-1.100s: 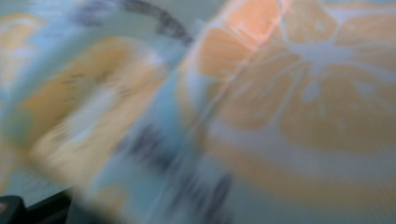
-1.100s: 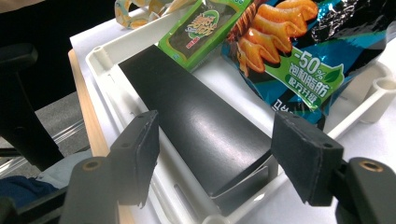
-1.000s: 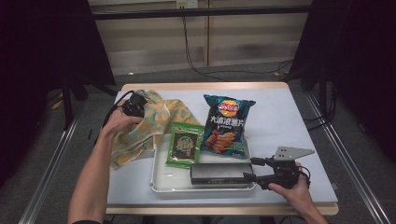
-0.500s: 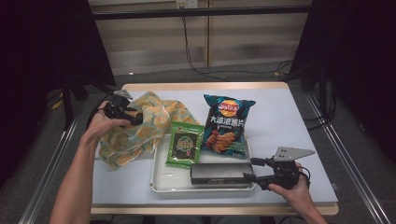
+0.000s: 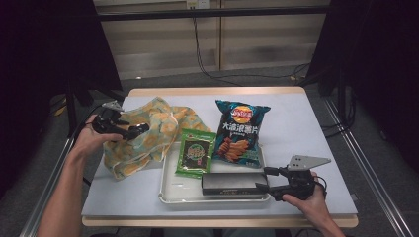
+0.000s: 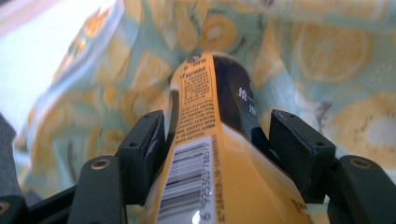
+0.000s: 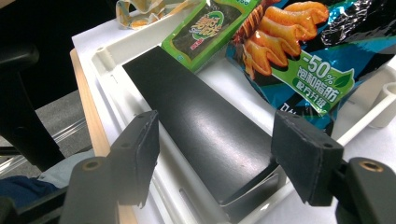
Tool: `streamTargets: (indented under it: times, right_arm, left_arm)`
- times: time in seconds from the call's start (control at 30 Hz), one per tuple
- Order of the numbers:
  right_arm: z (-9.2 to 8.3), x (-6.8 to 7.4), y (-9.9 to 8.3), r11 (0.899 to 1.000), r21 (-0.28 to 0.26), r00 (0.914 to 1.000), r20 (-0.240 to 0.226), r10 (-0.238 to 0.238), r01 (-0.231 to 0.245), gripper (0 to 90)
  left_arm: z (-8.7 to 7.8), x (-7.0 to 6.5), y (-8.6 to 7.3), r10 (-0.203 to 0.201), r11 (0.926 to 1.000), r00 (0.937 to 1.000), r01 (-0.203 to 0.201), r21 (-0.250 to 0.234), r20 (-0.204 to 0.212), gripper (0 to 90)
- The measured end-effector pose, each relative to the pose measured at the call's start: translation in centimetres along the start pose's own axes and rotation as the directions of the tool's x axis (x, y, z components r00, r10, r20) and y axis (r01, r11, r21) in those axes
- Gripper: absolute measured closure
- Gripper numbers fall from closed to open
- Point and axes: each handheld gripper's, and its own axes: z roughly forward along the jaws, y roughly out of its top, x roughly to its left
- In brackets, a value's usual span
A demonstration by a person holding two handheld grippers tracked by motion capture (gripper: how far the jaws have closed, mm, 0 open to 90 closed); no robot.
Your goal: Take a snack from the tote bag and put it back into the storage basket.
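High view: table (image 5: 296, 128), then the lemon-print cloth (image 5: 163, 123) at left, beside the tray (image 5: 170, 190) bearing a chip bag (image 5: 239, 131), seaweed packet (image 5: 195, 153) and black box (image 5: 230, 183). Left gripper (image 5: 141, 128) hovers over the cloth, jaws clamped on an orange bottle (image 6: 205, 154). Right gripper (image 5: 261, 178) stands open around the box's end, pads apart from it.

Table (image 5: 306, 128) with tray (image 5: 170, 190), patterned cloth (image 5: 163, 123)
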Motion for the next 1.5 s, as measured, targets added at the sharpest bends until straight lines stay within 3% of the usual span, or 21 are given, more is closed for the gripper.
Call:
streamTargets:
  times: [0.13,0.2,0.23,0.3,0.47,0.5,0.6,0.67,0.7,0.73,0.77,0.87,0.9,1.0,1.07,1.1,1.17,1.23,1.4,1.5]
  right_arm:
    - [0.0,0.1,0.1,1.0,-0.002,1.0,-0.001,-0.003,0.003,32.7]
    - [0.1,0.0,0.1,1.0,0.001,1.0,-0.002,-0.001,0.001,32.7]
    - [0.2,0.0,0.1,1.0,0.001,1.0,-0.002,0.002,-0.002,32.6]
    - [0.2,0.0,0.1,1.0,0.001,1.0,-0.004,-0.003,0.003,32.6]
    - [0.3,-0.1,0.1,1.0,0.006,1.0,-0.005,-0.001,0.001,32.4]
    - [0.3,0.0,0.1,1.0,0.006,1.0,-0.006,-0.002,0.002,32.4]
    - [0.2,0.0,0.2,1.0,0.0,1.0,-0.003,-0.002,0.002,32.4]
    - [0.1,0.0,0.1,1.0,0.0,1.0,-0.002,-0.001,0.001,32.4]
    - [0.1,0.0,0.1,1.0,-0.002,1.0,-0.001,0.0,0.0,32.4]
    - [0.0,-0.1,0.1,1.0,-0.003,1.0,-0.002,-0.002,0.002,32.4]
    - [0.0,-0.1,0.1,1.0,-0.003,1.0,-0.002,-0.001,0.001,32.4]
    - [-0.2,-0.1,0.0,1.0,-0.004,1.0,0.001,-0.003,0.003,32.4]
    - [-0.2,-0.1,0.0,1.0,-0.005,1.0,0.0,-0.001,0.001,32.4]
    - [-0.3,-0.2,0.0,1.0,-0.008,1.0,0.001,0.0,0.0,32.4]
    - [-0.2,-0.2,0.0,1.0,-0.007,1.0,0.001,0.003,-0.003,32.4]
    - [-0.1,-0.3,0.0,1.0,-0.004,1.0,0.0,0.003,-0.003,32.4]
    - [-0.1,-0.2,0.0,1.0,-0.002,1.0,-0.001,-0.001,0.001,32.3]
    - [-0.1,-0.2,0.0,1.0,-0.003,1.0,-0.001,-0.003,0.003,32.3]
    - [-0.3,-0.3,-0.1,1.0,-0.003,1.0,0.003,0.001,-0.001,32.3]
    - [-0.3,-0.2,-0.1,1.0,-0.004,1.0,0.0,0.005,-0.005,32.3]
  left_arm:
    - [0.6,0.1,-1.4,-0.009,0.9983,1.0,0.009,0.057,-0.003,37.3]
    - [0.9,0.2,-1.7,-0.003,0.9975,0.9999,0.003,0.07,-0.012,37.1]
    - [1.1,0.1,-1.9,-0.028,0.9982,0.9996,0.028,0.052,-0.002,37.0]
    - [1.1,0.3,-1.9,-0.023,0.9976,0.9997,0.024,0.064,-0.002,36.8]
    - [0.9,0.3,-0.8,-0.016,0.997,0.9998,0.017,0.076,-0.011,35.9]
    - [0.7,0.2,0.2,-0.017,0.9986,0.9998,0.017,0.05,0.009,34.7]
    - [0.6,0.1,1.9,-0.002,0.9986,0.9999,0.002,0.053,-0.017,29.4]
    - [0.9,0.0,2.7,-0.01,0.9958,0.9998,0.011,0.091,-0.016,33.1]
    - [1.1,0.1,2.9,0.009,0.9968,0.9998,-0.007,0.079,-0.02,37.8]
    - [1.4,0.2,3.0,-0.009,0.9986,0.9997,0.01,0.052,-0.022,44.6]
    - [1.7,0.3,3.1,-0.021,0.9979,0.9996,0.022,0.061,-0.018,45.0]
    - [3.1,0.7,3.3,-0.011,0.9922,0.9994,0.015,0.123,-0.033,40.1]
    - [3.5,0.7,3.3,-0.013,0.9916,0.9997,0.015,0.128,-0.021,38.0]
    - [4.3,0.6,3.6,-0.015,0.9901,0.9992,0.02,0.139,-0.038,34.0]
    - [5.5,0.2,3.9,0.009,0.9821,0.9991,-0.001,0.188,-0.042,30.0]
    - [6.0,0.1,4.0,0.0,0.9804,0.9994,0.007,0.197,-0.034,29.6]
    - [6.9,0.1,4.1,0.018,0.9766,0.9995,-0.012,0.215,-0.026,28.7]
    - [7.5,0.0,4.0,-0.008,0.979,0.9994,0.014,0.203,-0.033,29.2]
    - [7.8,-0.1,4.0,0.004,0.976,0.9993,0.004,0.218,-0.037,29.9]
    - [7.7,-0.2,3.9,-0.035,0.9787,0.9985,0.043,0.201,-0.042,30.5]
